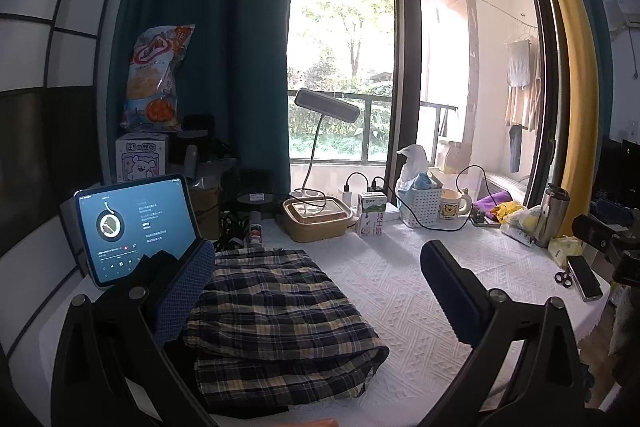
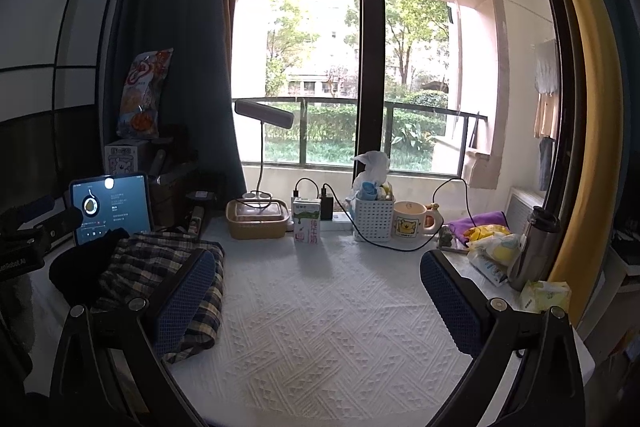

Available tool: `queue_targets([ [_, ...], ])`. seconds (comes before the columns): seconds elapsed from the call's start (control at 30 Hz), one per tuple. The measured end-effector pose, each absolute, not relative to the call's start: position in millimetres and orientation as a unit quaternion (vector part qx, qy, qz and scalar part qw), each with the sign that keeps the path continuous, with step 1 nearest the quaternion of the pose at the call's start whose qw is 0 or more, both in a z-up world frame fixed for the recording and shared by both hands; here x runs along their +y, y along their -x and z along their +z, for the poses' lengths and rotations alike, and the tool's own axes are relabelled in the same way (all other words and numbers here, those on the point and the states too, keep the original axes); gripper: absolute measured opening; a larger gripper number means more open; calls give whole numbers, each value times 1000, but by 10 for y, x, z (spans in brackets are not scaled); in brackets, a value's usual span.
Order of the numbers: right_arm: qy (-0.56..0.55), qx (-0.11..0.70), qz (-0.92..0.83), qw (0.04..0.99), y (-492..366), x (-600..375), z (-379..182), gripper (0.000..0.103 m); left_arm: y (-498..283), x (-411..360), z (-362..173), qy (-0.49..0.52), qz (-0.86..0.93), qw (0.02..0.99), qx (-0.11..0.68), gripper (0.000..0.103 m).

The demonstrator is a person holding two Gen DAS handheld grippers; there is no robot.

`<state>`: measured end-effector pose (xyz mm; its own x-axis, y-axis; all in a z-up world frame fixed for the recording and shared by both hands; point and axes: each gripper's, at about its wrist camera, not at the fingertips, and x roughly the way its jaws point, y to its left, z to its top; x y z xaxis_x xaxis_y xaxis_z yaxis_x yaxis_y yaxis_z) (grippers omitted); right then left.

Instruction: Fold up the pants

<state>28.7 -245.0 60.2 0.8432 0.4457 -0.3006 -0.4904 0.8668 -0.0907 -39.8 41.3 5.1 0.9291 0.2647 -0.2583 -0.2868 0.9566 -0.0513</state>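
Note:
The plaid pants (image 1: 276, 323) lie folded in a compact stack on the white textured tablecloth (image 1: 400, 291). They also show at the left of the right wrist view (image 2: 168, 279). My left gripper (image 1: 316, 291) is open and empty, held above the pants, with its left finger over their left edge. My right gripper (image 2: 316, 295) is open and empty over bare tablecloth (image 2: 320, 327), to the right of the pants. Its left finger hides part of their right edge.
A tablet (image 1: 136, 227) stands at the left. A lunch box (image 1: 316, 219), milk carton (image 1: 372, 215), white basket (image 1: 420, 203), mug (image 1: 452, 207) and desk lamp (image 1: 326, 107) line the window side. A steel flask (image 1: 554, 215), phone (image 1: 584, 277) and scissors (image 1: 563, 277) sit at the right.

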Motion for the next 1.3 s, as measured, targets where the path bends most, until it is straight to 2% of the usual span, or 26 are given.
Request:
queue_targets([
  [1.3,85,140,247,955,-285,-2458,550,103,397,386,31,46,137,981,127,102],
])
